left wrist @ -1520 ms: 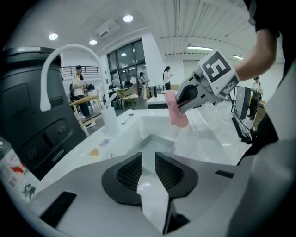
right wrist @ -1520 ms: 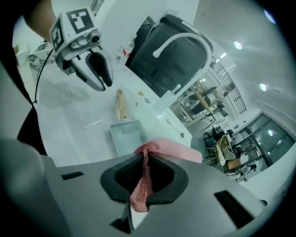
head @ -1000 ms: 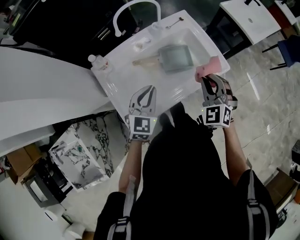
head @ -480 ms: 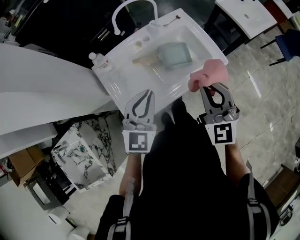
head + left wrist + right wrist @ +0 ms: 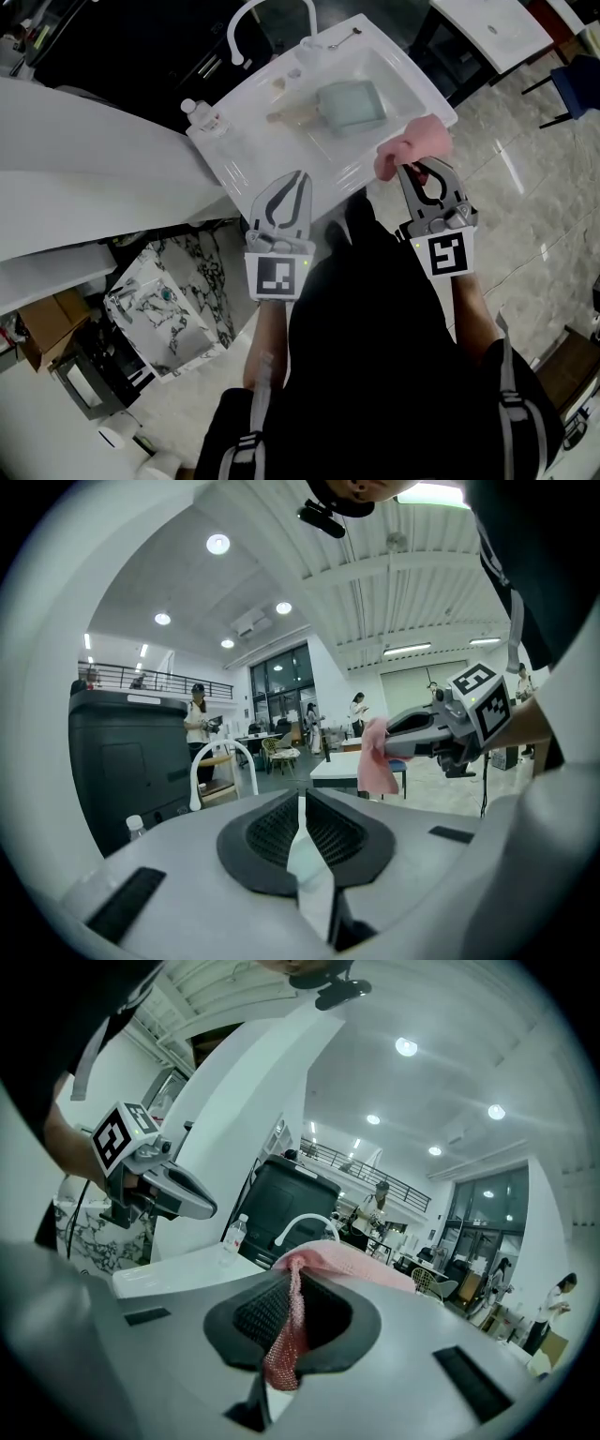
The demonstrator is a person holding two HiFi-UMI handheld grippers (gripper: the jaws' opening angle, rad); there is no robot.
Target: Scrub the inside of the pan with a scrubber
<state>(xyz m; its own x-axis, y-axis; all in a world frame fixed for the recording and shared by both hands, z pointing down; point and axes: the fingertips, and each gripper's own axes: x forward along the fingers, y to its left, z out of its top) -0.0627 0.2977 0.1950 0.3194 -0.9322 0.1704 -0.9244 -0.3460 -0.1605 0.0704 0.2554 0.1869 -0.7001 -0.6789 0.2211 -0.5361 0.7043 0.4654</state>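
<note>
Scrubber [image 5: 413, 146], pink mesh, pinched in right tool [image 5: 417, 171]; left tool [image 5: 297, 179] closed, empty.

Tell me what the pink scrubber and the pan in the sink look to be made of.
The scrubber looks like a soft pink open-knit mesh, probably synthetic yarn: the net weave shows and it hangs limp. The pan is pale grey-green and square, with a dull finish that suggests coated metal, though it is too small to be sure. Its handle is tan and looks like light wood.
</note>
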